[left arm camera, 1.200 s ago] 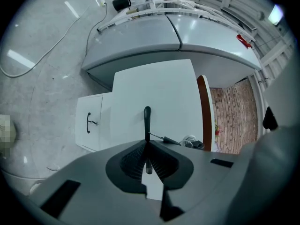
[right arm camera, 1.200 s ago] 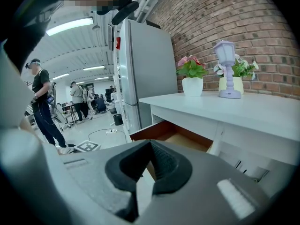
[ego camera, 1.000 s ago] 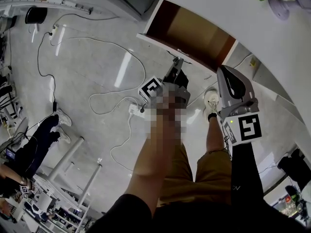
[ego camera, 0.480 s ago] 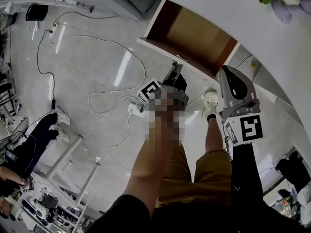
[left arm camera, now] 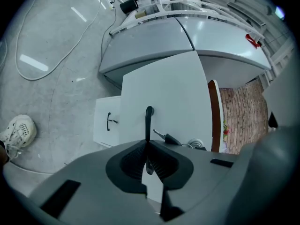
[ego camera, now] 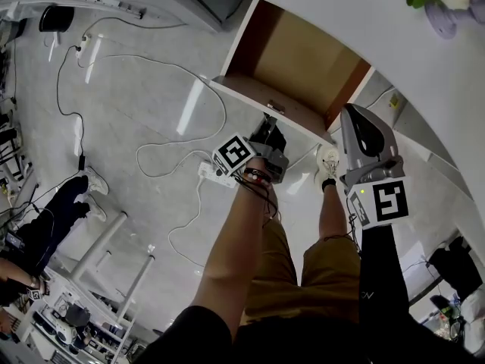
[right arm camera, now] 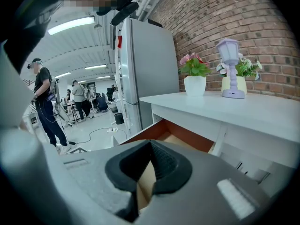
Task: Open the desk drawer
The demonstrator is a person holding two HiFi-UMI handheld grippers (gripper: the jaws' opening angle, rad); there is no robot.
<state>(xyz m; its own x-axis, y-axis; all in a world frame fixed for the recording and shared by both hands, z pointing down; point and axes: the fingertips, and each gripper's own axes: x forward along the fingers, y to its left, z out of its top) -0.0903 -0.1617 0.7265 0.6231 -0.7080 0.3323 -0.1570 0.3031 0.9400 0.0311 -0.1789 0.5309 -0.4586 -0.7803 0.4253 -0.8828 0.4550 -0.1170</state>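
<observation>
Only the left gripper view shows the grip. There the left gripper (left arm camera: 148, 145) is clenched on the black handle (left arm camera: 149, 118) of the drawer (left arm camera: 164, 88), with a key (left arm camera: 161, 135) in the lock just beside the handle. The head view shows that drawer pulled out from under the white desk (ego camera: 364, 21), its brown inside exposed, straight ahead of that claw. The right gripper (right arm camera: 150, 146) hangs beside the drawer with its pads together, grasping nothing.
</observation>
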